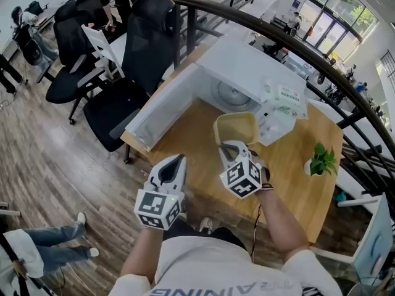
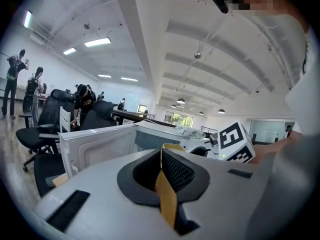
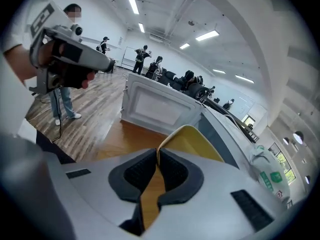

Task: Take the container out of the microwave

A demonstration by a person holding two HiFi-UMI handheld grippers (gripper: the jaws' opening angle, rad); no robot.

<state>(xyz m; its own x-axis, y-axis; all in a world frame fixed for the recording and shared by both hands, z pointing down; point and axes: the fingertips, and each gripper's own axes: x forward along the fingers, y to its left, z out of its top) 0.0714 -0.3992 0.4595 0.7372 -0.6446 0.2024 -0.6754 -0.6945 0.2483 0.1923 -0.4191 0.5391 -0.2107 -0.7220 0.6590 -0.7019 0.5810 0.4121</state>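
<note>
The yellow container (image 1: 235,128) hangs over the wooden table (image 1: 290,165), just outside the open white microwave (image 1: 247,66). My right gripper (image 1: 229,145) is shut on its near rim; in the right gripper view the jaws (image 3: 157,152) pinch the container's thin yellow wall (image 3: 200,140). The microwave's door (image 1: 163,106) swings out to the left and its glass turntable (image 1: 233,94) lies bare. My left gripper (image 1: 178,160) hovers at the table's near edge, left of the container, shut with nothing in it (image 2: 162,152).
Green-printed bags (image 1: 281,97) lie on top of the microwave. A small potted plant (image 1: 322,160) stands at the table's right. Black office chairs (image 1: 123,97) crowd the table's left side. A dark railing (image 1: 296,48) runs behind the table.
</note>
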